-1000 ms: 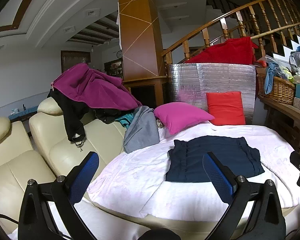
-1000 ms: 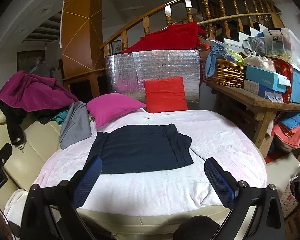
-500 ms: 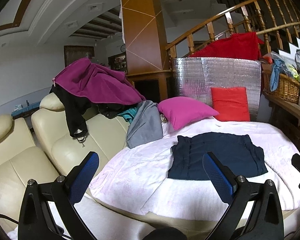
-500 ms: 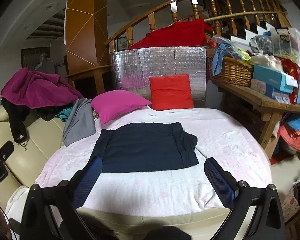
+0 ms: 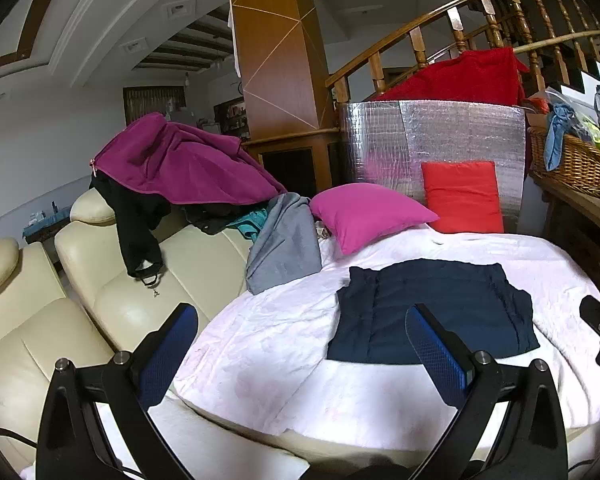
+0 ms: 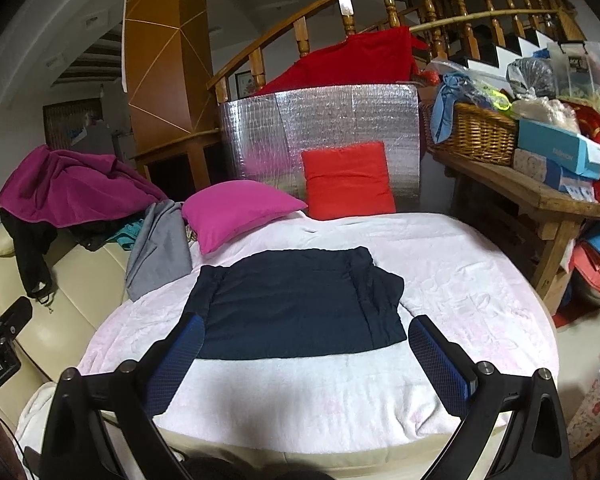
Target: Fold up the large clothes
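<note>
Navy garment (image 6: 296,304) lies flat on pink blanket (image 6: 460,280), long axis left-right. Right gripper (image 6: 304,364) centred before its near edge, nearer; left gripper (image 5: 300,356) offset leftward. Both fingers spread, empty.

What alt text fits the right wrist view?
A dark navy folded garment lies flat on a pale pink blanket, framed by the open, empty right gripper. Behind sit a magenta pillow and a red cushion.
</note>
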The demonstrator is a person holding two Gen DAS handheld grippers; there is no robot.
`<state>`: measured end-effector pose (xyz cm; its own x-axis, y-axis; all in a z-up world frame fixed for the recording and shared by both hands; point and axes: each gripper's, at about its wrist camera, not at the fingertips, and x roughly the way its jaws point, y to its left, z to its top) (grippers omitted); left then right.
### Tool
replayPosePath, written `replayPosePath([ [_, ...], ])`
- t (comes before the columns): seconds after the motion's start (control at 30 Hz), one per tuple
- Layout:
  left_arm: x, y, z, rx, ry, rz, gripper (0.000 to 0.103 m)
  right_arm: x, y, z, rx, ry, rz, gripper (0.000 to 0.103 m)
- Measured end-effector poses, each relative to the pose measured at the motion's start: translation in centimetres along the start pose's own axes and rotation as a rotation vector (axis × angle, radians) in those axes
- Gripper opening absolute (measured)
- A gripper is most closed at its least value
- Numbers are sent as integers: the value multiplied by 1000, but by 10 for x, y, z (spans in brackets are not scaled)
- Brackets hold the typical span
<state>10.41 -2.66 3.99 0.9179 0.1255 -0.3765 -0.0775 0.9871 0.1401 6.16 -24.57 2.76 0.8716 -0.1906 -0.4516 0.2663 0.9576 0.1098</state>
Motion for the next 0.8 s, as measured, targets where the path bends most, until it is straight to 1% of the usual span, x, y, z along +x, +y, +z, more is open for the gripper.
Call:
replayPosePath([
  [0.27,16,-24,14,20,1,-4,103,21,-13,14,-13,-8,-16,103],
  [0.43,28,-35,20,34,6,-16,103,36,-22,19,1,3,-34,103],
  [0.57,37,-39,23,42,7,-26,103,48,-24,22,8,15,-47,103],
  [0.8,60,-38,27,37,23,-48,103,68,-17,24,2,33,-81,103],
])
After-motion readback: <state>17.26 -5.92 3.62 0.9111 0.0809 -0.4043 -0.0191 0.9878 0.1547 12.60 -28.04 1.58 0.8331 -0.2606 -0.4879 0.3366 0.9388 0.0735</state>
